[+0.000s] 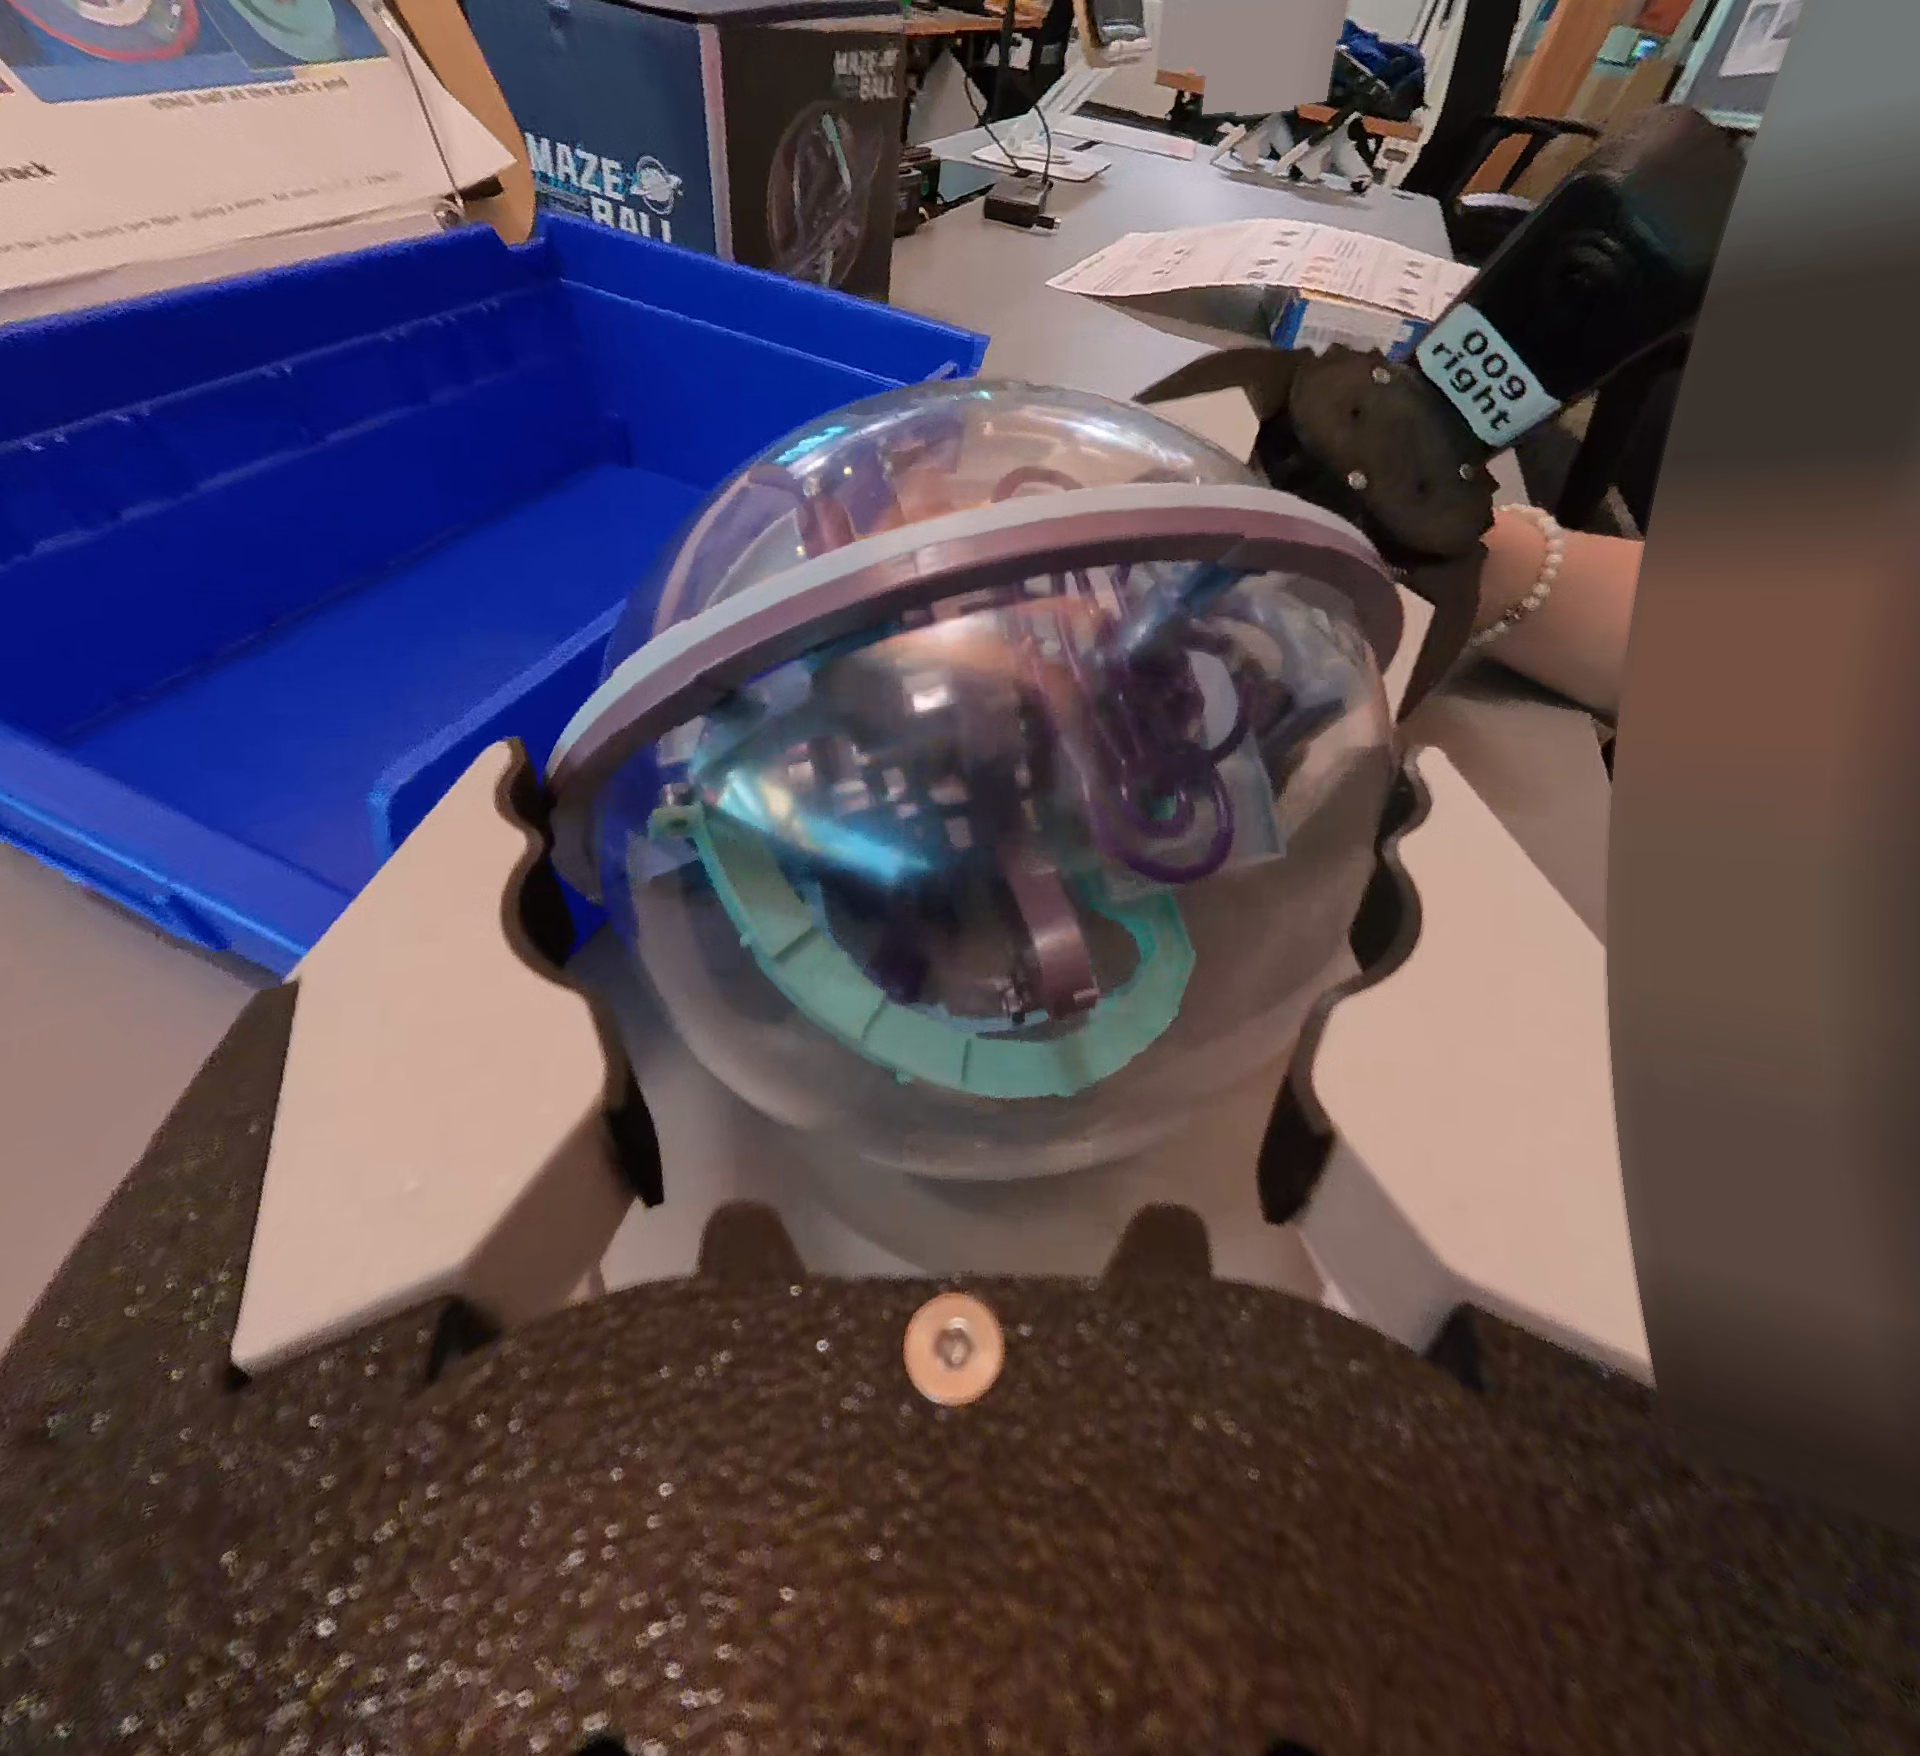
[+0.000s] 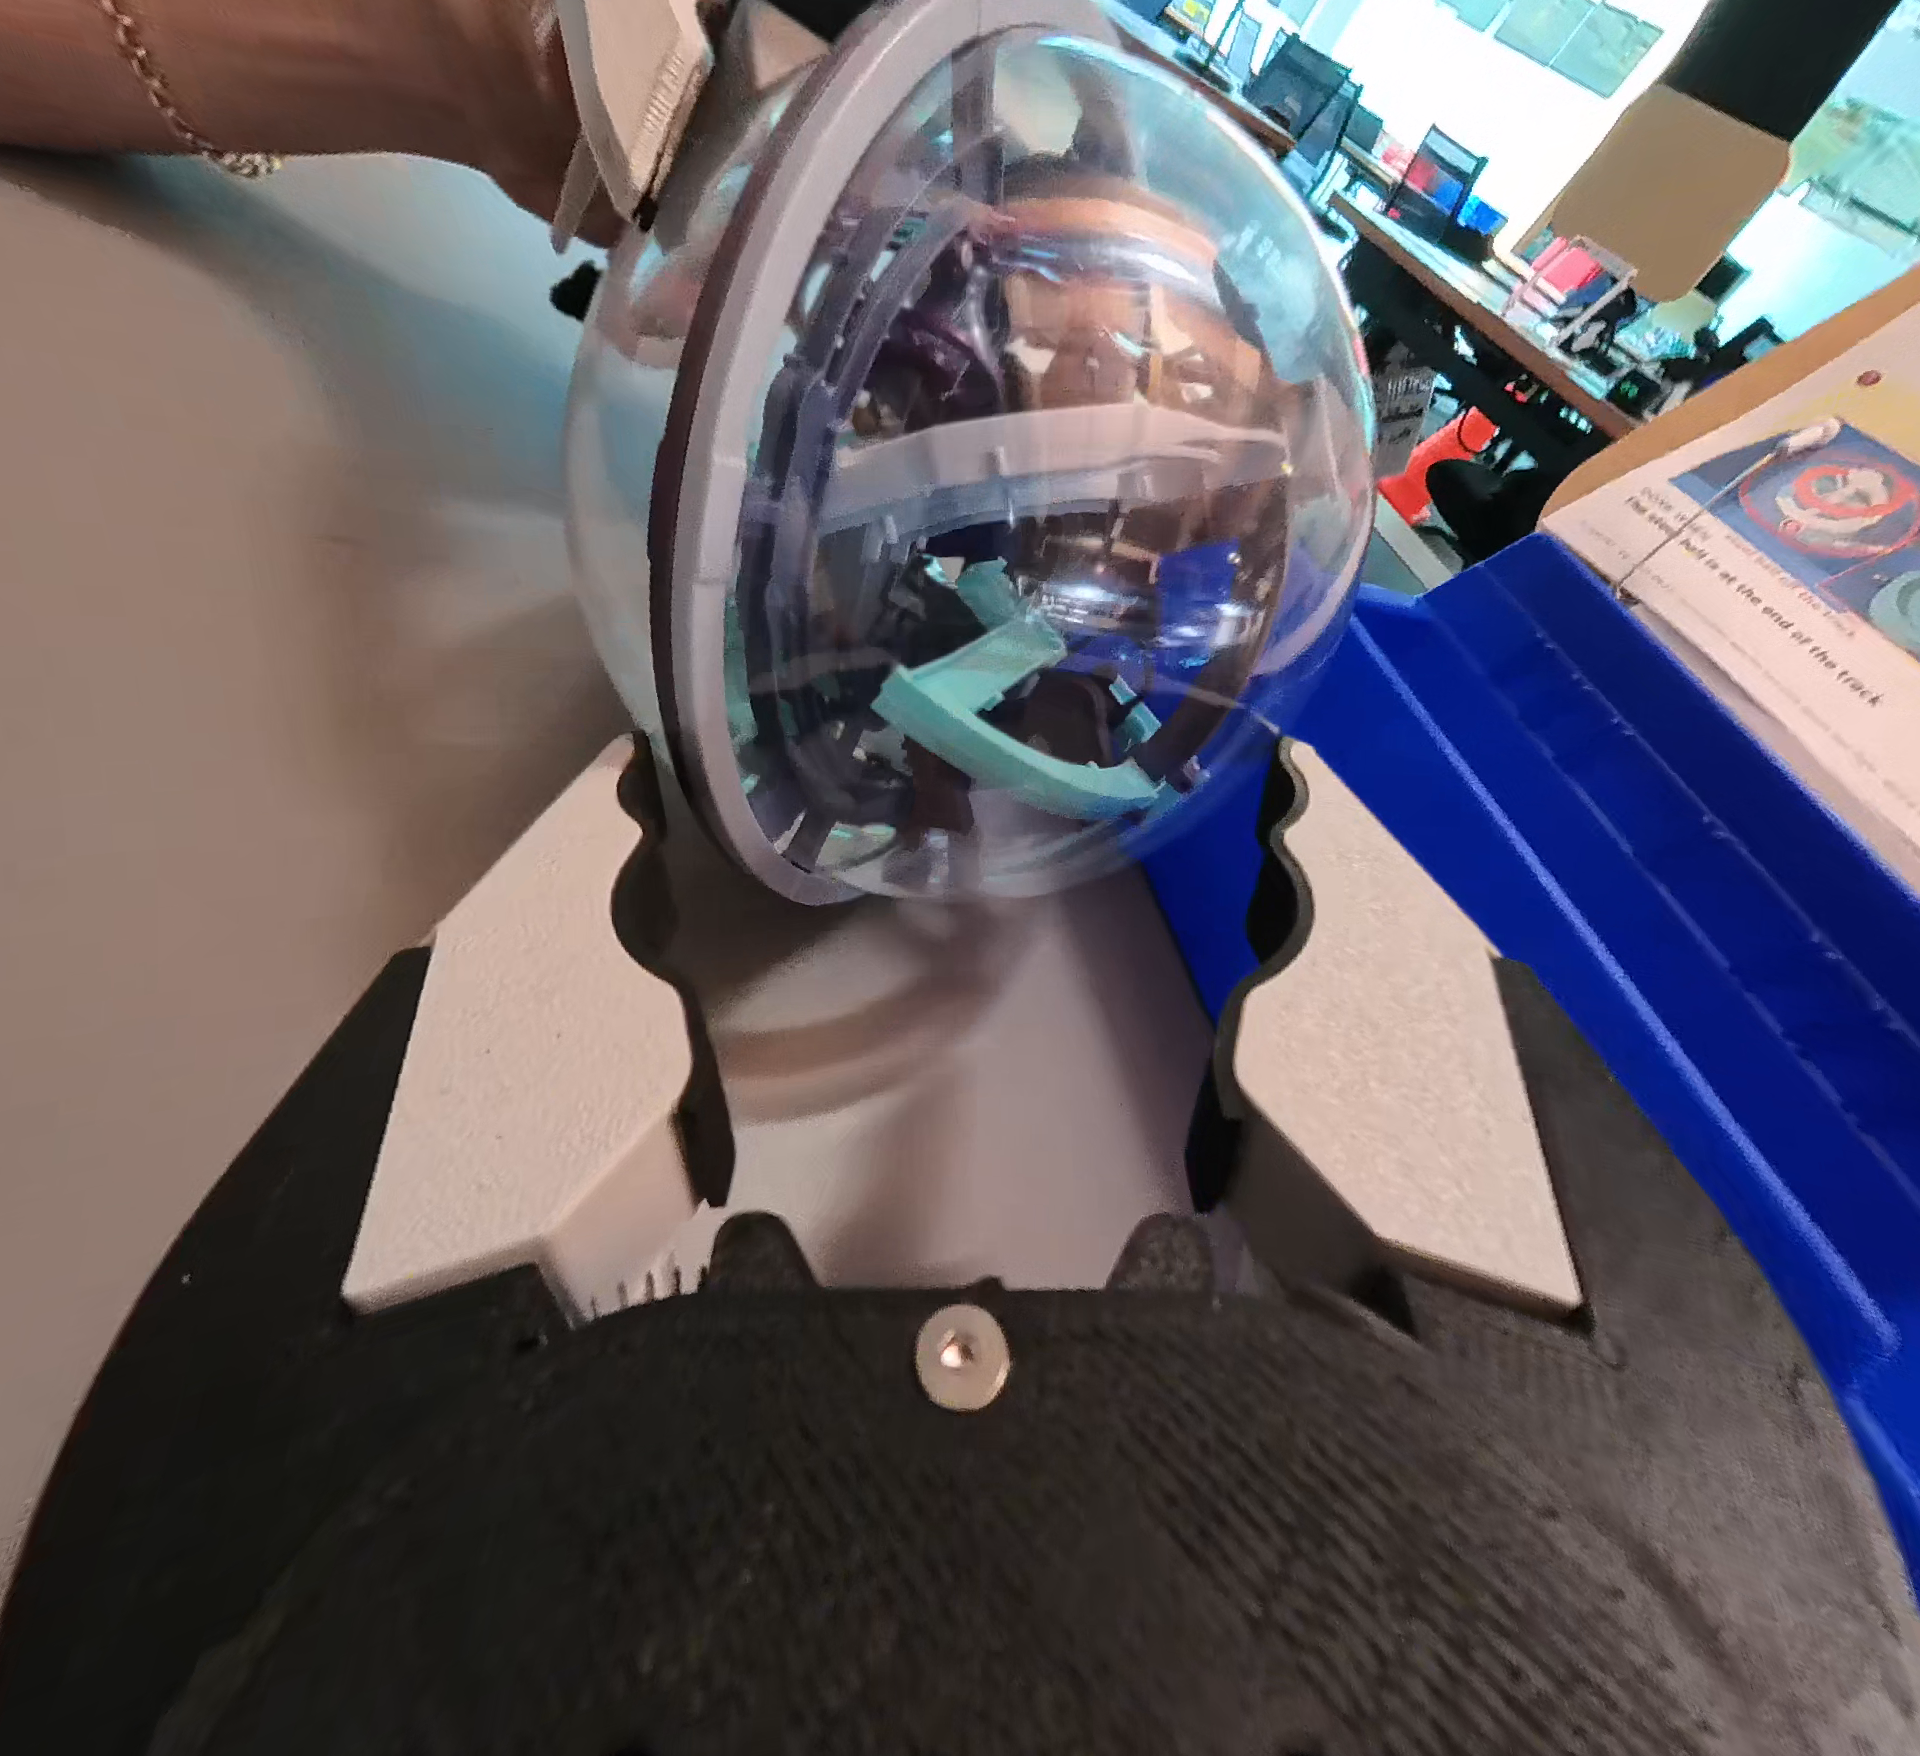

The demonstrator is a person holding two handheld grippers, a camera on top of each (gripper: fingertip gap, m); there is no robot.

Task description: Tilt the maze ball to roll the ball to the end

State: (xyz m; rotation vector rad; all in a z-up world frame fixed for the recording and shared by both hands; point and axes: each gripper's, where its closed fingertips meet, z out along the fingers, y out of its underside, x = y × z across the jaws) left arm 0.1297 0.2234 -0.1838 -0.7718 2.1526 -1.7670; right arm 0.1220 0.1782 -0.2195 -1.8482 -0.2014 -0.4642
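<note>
The maze ball (image 1: pixel 987 823) is a clear sphere with a grey ring around its middle and teal and purple tracks inside. It sits low over the grey table (image 1: pixel 104 1031). My left gripper (image 1: pixel 961 792) has its jaws wide, with a fingertip pressed on each side of the sphere. My right gripper (image 2: pixel 956 761) meets the maze ball (image 2: pixel 987 459) from the opposite side, its fingertips against the ring and the lower shell. The right gripper also shows behind the ball in the left wrist view (image 1: pixel 1382 480). A left gripper finger (image 2: pixel 634 44) shows at the top left. I cannot pick out the small ball inside.
An empty blue bin (image 1: pixel 260 480) stands just left of the ball and also shows in the right wrist view (image 2: pixel 1558 771). A cardboard-backed instruction sheet (image 1: pixel 156 96) leans behind it. The toy's box (image 1: pixel 727 127) and papers (image 1: pixel 1278 262) lie farther back. A person's forearm (image 2: pixel 312 23) is above the table.
</note>
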